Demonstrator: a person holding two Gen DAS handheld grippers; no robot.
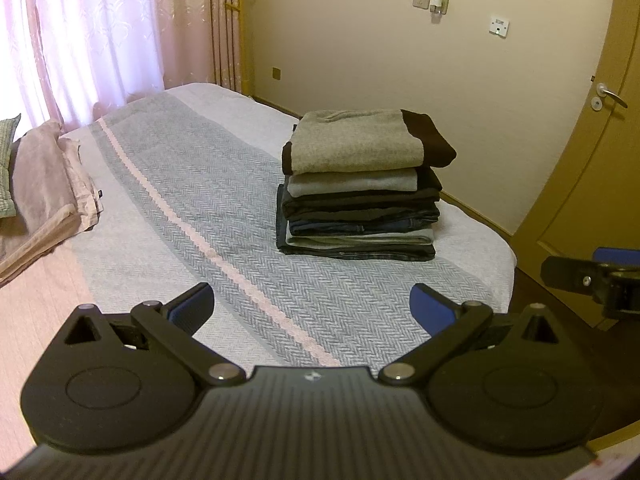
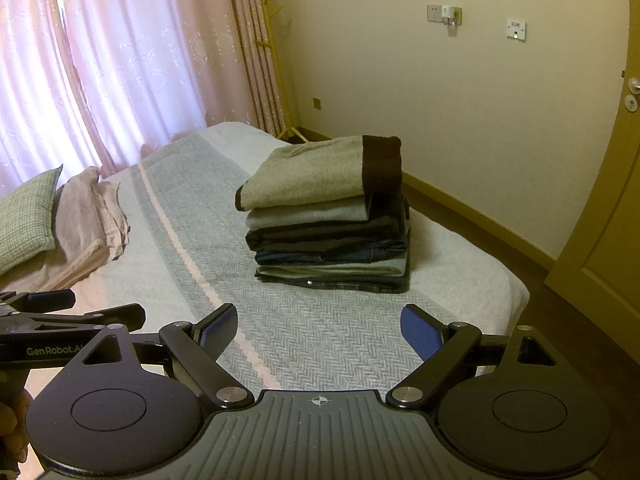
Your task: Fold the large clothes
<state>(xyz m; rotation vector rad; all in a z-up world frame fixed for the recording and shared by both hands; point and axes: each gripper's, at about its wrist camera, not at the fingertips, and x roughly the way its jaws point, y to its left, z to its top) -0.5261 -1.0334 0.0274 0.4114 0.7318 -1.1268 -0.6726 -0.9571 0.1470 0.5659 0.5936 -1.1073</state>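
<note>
Straight ahead of the left tool (image 1: 311, 312), the bed's grey herringbone bedspread with its pink stripe (image 1: 224, 216) lies bare and flat, open passage between its spread fingers and beyond. Ahead and right of it rises the tall stack of folded grey, dark and denim clothes (image 1: 356, 184), the one obstacle on the bed. Far left, folded pink bedding (image 1: 48, 196) and a green checked pillow (image 2: 24, 216) block that side. The right tool (image 2: 318, 330) hangs wide apart too, with bare bedspread before it up to the stack.

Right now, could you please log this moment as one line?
left gripper: open, empty | right gripper: open, empty | folded clothes stack: on bed, untouched
</note>
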